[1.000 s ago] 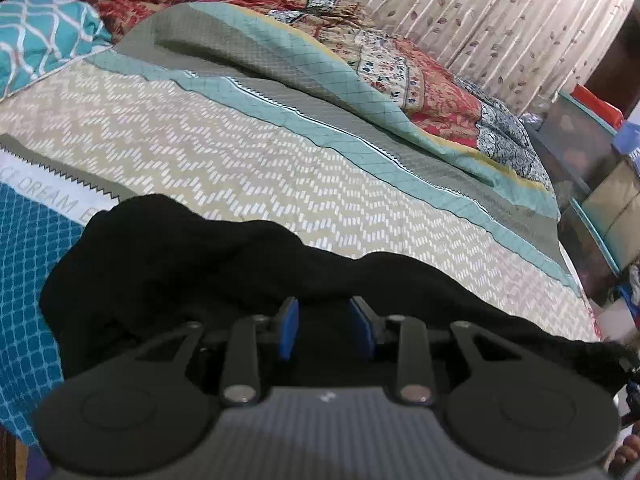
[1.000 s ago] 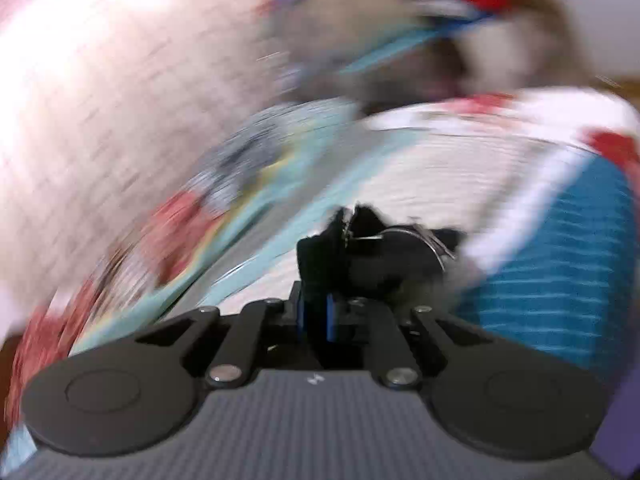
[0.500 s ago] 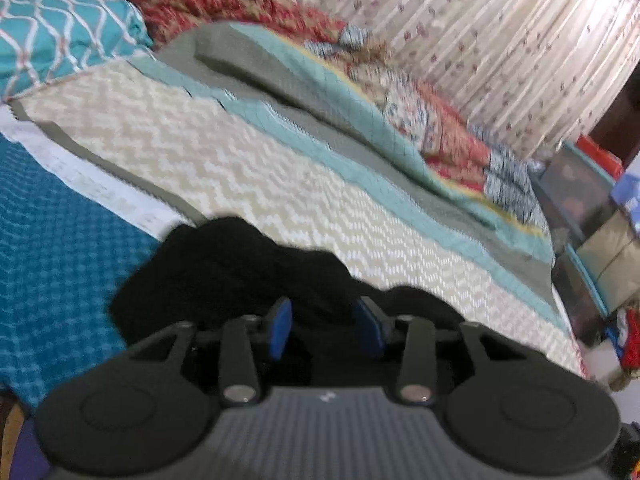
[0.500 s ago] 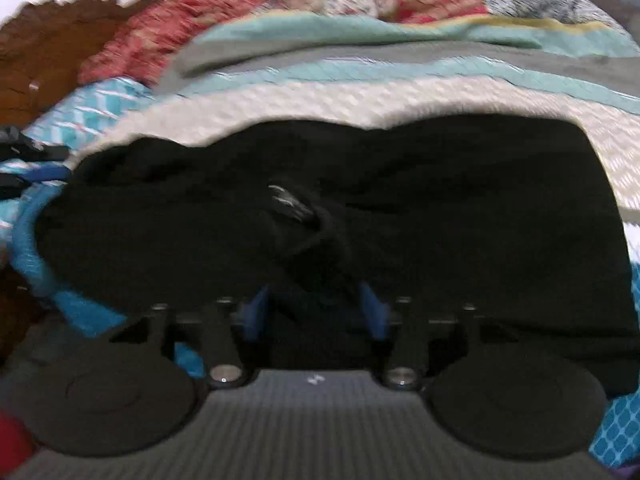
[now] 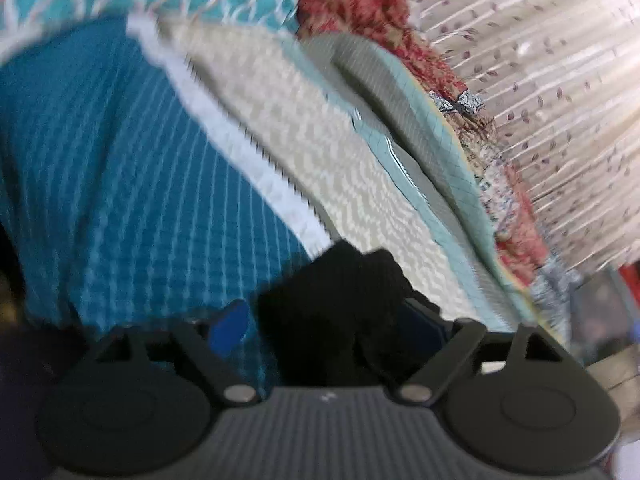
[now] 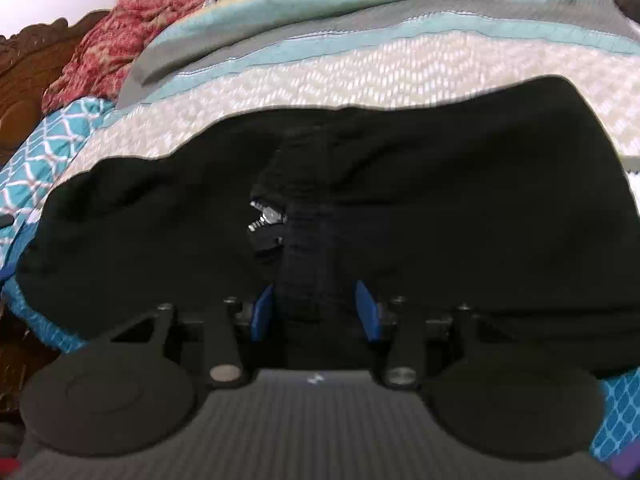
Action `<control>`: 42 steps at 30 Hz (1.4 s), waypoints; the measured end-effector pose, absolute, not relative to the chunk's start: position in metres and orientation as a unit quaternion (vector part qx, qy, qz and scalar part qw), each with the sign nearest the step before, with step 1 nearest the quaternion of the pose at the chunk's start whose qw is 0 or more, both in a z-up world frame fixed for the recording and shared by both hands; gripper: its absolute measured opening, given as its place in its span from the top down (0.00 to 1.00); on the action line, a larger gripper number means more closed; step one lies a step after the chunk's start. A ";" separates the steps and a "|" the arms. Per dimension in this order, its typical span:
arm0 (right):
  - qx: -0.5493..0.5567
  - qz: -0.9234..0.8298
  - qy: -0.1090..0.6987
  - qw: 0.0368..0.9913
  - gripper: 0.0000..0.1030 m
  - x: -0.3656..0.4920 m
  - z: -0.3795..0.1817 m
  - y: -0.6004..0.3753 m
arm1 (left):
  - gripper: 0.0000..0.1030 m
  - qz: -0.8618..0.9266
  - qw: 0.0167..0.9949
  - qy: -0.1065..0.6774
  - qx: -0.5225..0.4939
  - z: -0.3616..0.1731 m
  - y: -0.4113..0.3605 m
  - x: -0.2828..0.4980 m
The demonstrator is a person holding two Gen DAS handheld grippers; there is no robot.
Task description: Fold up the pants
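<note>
Black pants lie spread across the patterned bedspread in the right wrist view, with a silver zipper showing near the middle. My right gripper is open, its blue pads on either side of a raised ridge of the black fabric. In the left wrist view, which is blurred, my left gripper is wide open with a bunched end of the pants lying between its jaws. The right blue pad is mostly hidden by the cloth.
The bedspread has a blue grid panel, a beige zigzag band and teal stripes. A red floral quilt and a teal pillow lie at the head. A wooden headboard and a curtain border the bed.
My left gripper has opened wider and swung left, so less of the pants shows between its jaws. My right gripper has opened and let go of the fabric, which now lies spread out.
</note>
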State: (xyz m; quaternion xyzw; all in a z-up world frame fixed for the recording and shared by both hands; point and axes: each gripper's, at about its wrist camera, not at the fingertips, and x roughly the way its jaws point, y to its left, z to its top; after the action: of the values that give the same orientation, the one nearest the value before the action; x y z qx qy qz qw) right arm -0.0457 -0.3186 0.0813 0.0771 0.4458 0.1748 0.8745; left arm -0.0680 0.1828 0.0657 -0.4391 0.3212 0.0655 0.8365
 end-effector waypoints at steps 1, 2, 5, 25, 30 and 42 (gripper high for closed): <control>0.070 0.176 0.437 0.879 0.54 -0.048 0.088 -0.315 | 0.07 0.052 0.827 0.319 -0.461 0.059 0.185 -0.068; 0.066 0.181 0.417 0.888 0.54 -0.053 0.098 -0.312 | 0.04 0.040 0.819 0.319 -0.475 0.053 0.185 -0.066; 0.071 0.212 0.367 0.903 0.54 -0.060 0.122 -0.301 | 0.03 0.025 0.807 0.334 -0.486 0.034 0.182 -0.053; 0.311 0.234 0.466 0.795 0.90 -0.023 0.061 -0.269 | 0.67 -0.189 0.935 0.261 -0.147 0.131 0.000 -0.020; 0.318 0.165 0.401 0.843 0.90 -0.032 0.082 -0.327 | 0.31 -0.234 0.897 0.367 0.072 0.097 -0.110 -0.012; 0.325 -0.067 0.297 0.896 0.56 -0.063 0.078 -0.443 | 0.40 -0.284 0.883 0.347 -0.136 0.125 -0.064 0.016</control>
State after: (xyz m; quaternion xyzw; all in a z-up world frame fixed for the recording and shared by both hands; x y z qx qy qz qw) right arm -0.0631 -0.4431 0.0784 0.3246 0.2965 -0.0668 0.8957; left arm 0.0162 -0.0635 0.1245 -0.1365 0.3469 -0.2837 0.8835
